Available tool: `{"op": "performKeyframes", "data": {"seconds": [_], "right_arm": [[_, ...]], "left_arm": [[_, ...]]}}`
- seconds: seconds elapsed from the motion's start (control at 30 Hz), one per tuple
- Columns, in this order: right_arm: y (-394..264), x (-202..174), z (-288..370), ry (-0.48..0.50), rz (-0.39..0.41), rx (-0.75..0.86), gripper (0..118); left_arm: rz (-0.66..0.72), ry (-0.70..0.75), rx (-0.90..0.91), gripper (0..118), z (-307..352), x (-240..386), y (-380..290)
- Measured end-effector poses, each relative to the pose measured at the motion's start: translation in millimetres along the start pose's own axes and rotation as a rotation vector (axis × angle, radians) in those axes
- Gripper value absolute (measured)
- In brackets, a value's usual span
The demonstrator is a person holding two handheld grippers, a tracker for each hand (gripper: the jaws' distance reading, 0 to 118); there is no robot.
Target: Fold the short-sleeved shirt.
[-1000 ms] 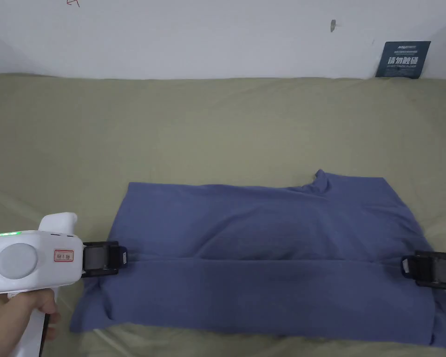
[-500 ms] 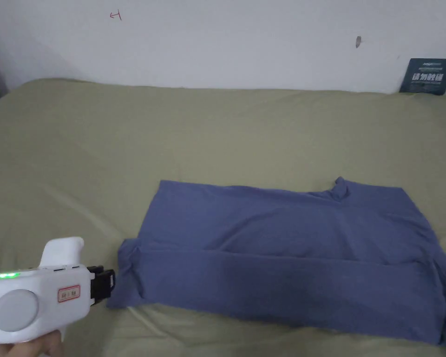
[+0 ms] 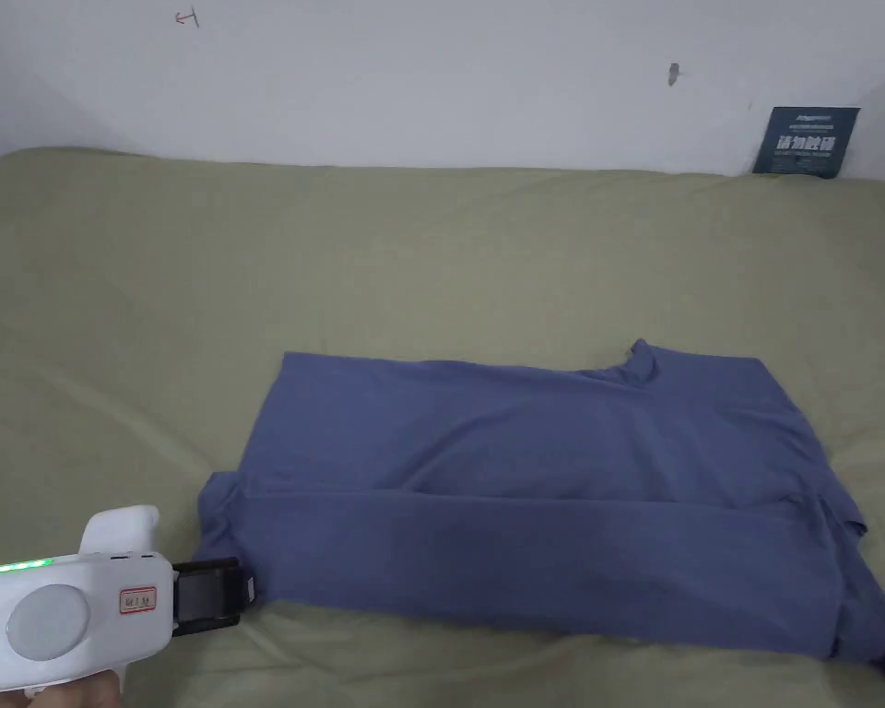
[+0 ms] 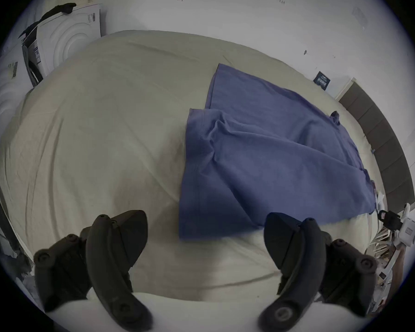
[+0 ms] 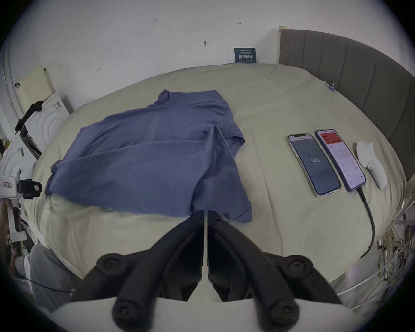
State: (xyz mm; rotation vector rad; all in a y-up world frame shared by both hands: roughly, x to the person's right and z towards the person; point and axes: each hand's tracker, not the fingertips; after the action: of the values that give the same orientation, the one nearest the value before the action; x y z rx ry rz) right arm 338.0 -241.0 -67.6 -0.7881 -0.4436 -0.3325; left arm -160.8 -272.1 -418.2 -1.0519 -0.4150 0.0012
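Both grippers have let go of the blue shirt. The left gripper gapes wide, empty; the right gripper is pinched closed on nothing.

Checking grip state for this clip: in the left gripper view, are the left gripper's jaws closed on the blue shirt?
No, the left gripper has its jaws spread wide apart over the bedsheet, short of the blue shirt's edge.

Head view bright, even | gripper views dimmer — fisheye, dark-vignetted
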Motion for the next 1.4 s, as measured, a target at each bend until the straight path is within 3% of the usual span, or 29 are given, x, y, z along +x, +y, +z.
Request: {"op": "performKeyframes", "data": {"seconds": [0.13, 0.17, 0.2, 0.33, 0.37, 0.4, 0.43, 0.47, 0.57, 0.6, 0.77, 0.8, 0.83, 0.87, 0.9, 0.97, 1.07, 1.4], "right_arm": [[-1, 2, -6, -0.011, 0.001, -0.016, 6], [0, 2, -6, -0.012, -0.001, -0.017, 6], [0, 2, -6, -0.012, -0.002, -0.017, 6], [3, 12, -14, -0.008, -0.004, -0.011, 7], [5, 13, -15, -0.008, -0.003, -0.008, 20], [6, 14, -16, -0.003, -0.005, -0.006, 52], [8, 15, -17, 0.004, -0.009, -0.004, 92], [9, 15, -19, 0.006, -0.010, -0.004, 118], [13, 12, -38, 0.005, 0.014, -0.086, 118], [16, 12, -44, -0.010, 0.056, -0.039, 118], [33, 12, -72, 0.008, 0.017, -0.086, 115], [35, 12, -77, 0.009, 0.020, -0.106, 102], [37, 13, -82, 0.014, 0.026, -0.117, 74], [38, 13, -85, 0.012, 0.034, -0.123, 35], [35, 16, -79, 0.019, 0.038, -0.132, 17], [38, 15, -76, 0.097, 0.009, -0.138, 13], [38, 4, -59, 0.062, 0.066, -0.109, 13], [31, 13, -38, 0.080, 0.031, -0.094, 13]], "left_arm": [[-0.035, 0.022, -0.013, 62, -8, 6, 5], [-0.046, 0.027, -0.009, 24, -4, 9, 5], [-0.061, 0.031, -0.003, 7, 1, 13, 3], [-0.043, -0.018, -0.001, 7, 4, 14, 5], [-0.050, -0.018, 0.006, 7, 4, 15, 4], [-0.052, -0.015, 0.005, 7, 3, 16, 5], [-0.056, -0.013, -0.001, 7, 3, 17, 5], [-0.057, -0.011, 0.000, 7, 3, 18, 5], [-0.057, -0.011, -0.002, 7, 4, 18, 4], [-0.052, -0.012, -0.003, 7, 5, 18, 5], [-0.049, -0.006, -0.006, 7, 5, 20, 5], [-0.051, -0.005, -0.007, 7, 5, 20, 5], [-0.051, -0.004, -0.008, 7, 5, 20, 4], [-0.052, -0.003, -0.010, 7, 4, 18, 6], [-0.052, -0.003, -0.011, 7, 4, 18, 6], [-0.051, -0.005, -0.013, 7, 6, 17, 5], [-0.062, 0.000, -0.010, 7, 4, 11, 9], [-0.067, 0.006, 0.002, 7, 23, 15, 0]]}}
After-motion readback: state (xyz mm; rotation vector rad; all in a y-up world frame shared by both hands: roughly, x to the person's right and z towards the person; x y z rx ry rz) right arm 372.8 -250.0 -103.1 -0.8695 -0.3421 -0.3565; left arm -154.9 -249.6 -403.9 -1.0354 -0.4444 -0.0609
